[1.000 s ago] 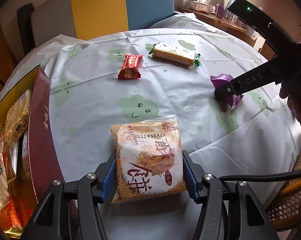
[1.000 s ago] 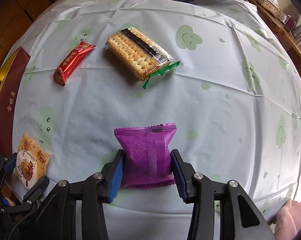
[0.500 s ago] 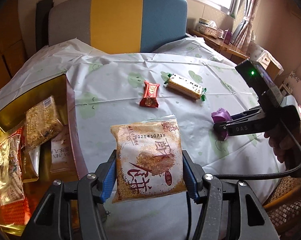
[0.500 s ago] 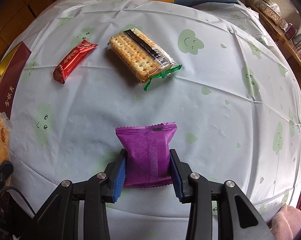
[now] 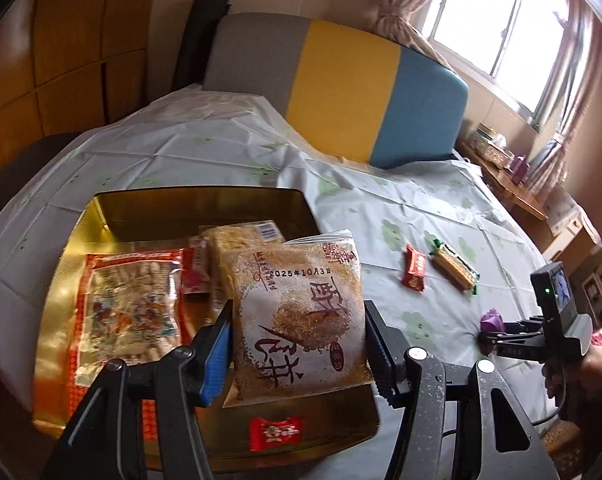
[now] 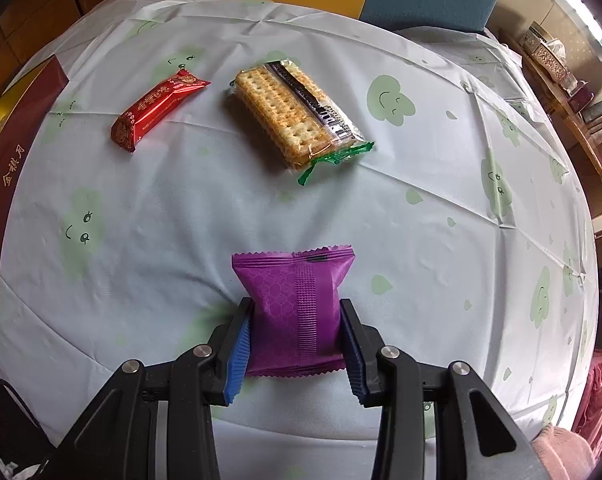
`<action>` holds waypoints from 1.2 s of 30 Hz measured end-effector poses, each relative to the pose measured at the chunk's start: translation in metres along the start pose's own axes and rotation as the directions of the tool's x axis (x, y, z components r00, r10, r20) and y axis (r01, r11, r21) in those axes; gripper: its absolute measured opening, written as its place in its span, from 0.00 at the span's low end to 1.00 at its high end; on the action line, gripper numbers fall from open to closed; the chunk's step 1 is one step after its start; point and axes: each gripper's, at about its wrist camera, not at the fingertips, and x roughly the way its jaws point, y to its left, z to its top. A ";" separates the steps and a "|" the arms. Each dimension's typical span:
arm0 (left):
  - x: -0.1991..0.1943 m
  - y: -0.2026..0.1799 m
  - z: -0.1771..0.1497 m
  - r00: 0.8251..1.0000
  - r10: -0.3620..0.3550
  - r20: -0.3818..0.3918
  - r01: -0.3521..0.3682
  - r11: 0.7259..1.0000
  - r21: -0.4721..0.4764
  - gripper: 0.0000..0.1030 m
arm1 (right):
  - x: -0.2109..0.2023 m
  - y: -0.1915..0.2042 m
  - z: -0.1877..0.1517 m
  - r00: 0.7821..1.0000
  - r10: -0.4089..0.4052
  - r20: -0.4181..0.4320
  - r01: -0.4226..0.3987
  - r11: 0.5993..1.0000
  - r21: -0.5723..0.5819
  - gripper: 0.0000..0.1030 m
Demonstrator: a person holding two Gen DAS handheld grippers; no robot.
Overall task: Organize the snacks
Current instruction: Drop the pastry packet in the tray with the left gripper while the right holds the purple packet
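A: The bench (image 6: 441, 208) carries the gold box (image 5: 77, 236) on its left side. The left tool (image 5: 297, 344) pinches the crumbly pastry packet (image 5: 297, 312) above the box. Where should it go?

B: Lower it into the bare gold patch near the front wall, flat, then let go.

A: And the right tool (image 6: 297, 340)?

B: It's pinching the purple packet (image 6: 297, 300), which lies on the bench. Lift straight up, clear of the cracker pack (image 6: 293, 116) and red bar (image 6: 157, 108).

My two claws: left (image 5: 297, 344), right (image 6: 297, 340) — one packet each. On the counter (image 6: 441, 220) — one red bar (image 6: 157, 110), one cracker pack (image 6: 293, 114). One gold tin (image 5: 73, 236).
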 end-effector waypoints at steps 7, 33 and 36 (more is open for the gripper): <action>0.004 0.033 -0.021 0.998 0.022 -0.056 -0.026 0.998 -0.065 0.58 | 0.002 0.003 0.000 1.000 -0.009 0.002 0.009 1.000 -0.013 0.40; 0.023 0.037 -0.047 0.971 0.215 -0.108 -0.215 0.977 0.017 0.58 | -0.001 0.005 -0.001 0.999 -0.034 0.011 0.034 0.999 -0.036 0.40; 0.021 0.046 -0.043 0.963 0.250 -0.095 -0.251 0.968 0.002 0.58 | 0.000 0.004 -0.001 1.000 -0.029 0.008 0.030 0.999 -0.030 0.40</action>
